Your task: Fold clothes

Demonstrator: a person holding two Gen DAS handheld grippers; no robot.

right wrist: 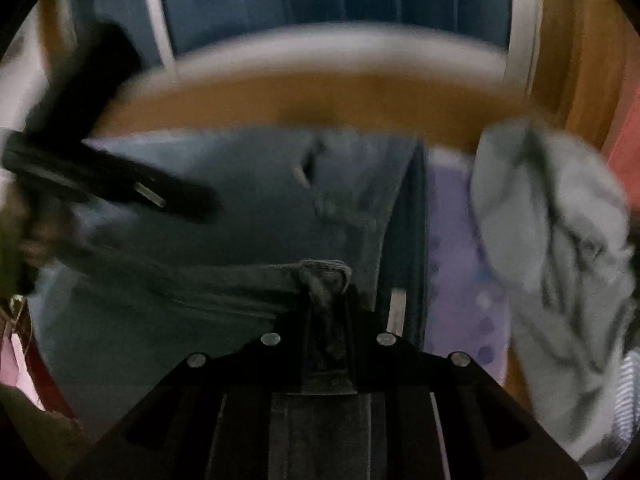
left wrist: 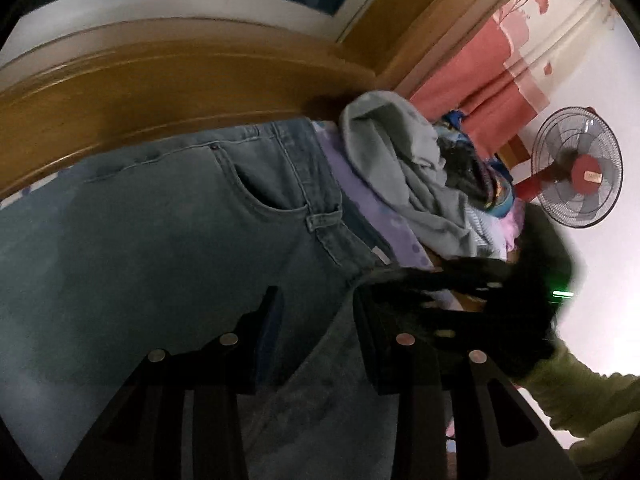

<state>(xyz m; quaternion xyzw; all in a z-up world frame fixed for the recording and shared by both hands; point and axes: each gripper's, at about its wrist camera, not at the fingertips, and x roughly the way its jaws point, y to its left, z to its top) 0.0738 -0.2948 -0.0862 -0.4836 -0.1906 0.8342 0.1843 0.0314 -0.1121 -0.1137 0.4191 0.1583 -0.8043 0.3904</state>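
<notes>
Left wrist view: the jeans [left wrist: 168, 232] lie spread across the bed [left wrist: 404, 236], waistband and front pocket toward the wooden headboard [left wrist: 160, 80]. The left gripper [left wrist: 316, 320] stands with its jaws apart, denim running up between them; whether the pads actually press the cloth I cannot tell. Just beyond the waistband, a crumpled grey garment [left wrist: 396, 160] tops a heap of other clothes near the headboard's end. A red fan [left wrist: 576, 168] stands by the white wall, with a pink curtain [left wrist: 460, 76] beside it. The right gripper [left wrist: 460, 300] shows dark and blurred at the jeans' edge, a green sleeve [left wrist: 580, 392] behind it.

Right wrist view: the right gripper [right wrist: 326, 292] is nearly pressed together, pinching a bunched fold of the jeans [right wrist: 240, 208]. The left gripper [right wrist: 120, 184] is a blur over the denim, its jaws unreadable. The grey garment [right wrist: 560, 240] lies on the lilac sheet beside the jeans.
</notes>
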